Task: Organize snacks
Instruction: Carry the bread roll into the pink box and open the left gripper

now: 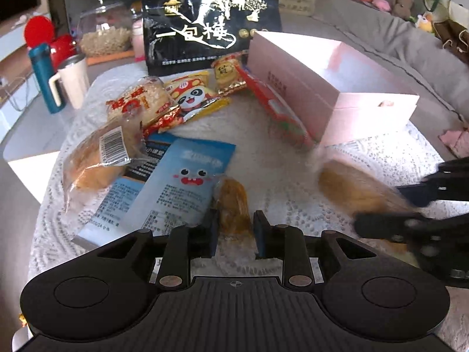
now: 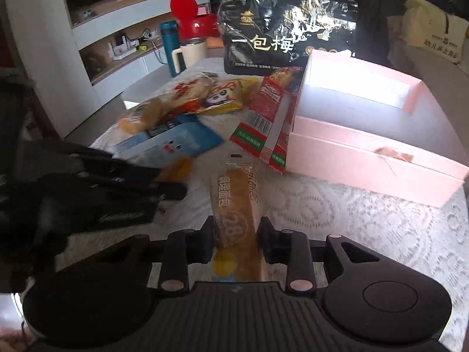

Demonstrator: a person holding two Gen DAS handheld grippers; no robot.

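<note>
Both grippers tilt down over the worktop — left gripper jaws clenched on a small amber snack, right gripper jaws grasping a long golden bread packet.

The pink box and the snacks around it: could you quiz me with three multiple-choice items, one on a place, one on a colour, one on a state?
1. Where does the big black snack bag stand?
A. behind the loose snacks, at the far side of the table
B. inside the pink box
C. on the floor

2. What colour is the flat packet with the cartoon face?
A. green
B. light blue
C. purple

3. What is the pink box like?
A. taped shut
B. crushed flat
C. open, nothing visible inside

Answers:
1 A: it rises upright beyond the small packets.
2 B: its wrapper is pale blue with a red mouth.
3 C: the right wrist view looks into it and shows only bare floor and walls.
</note>
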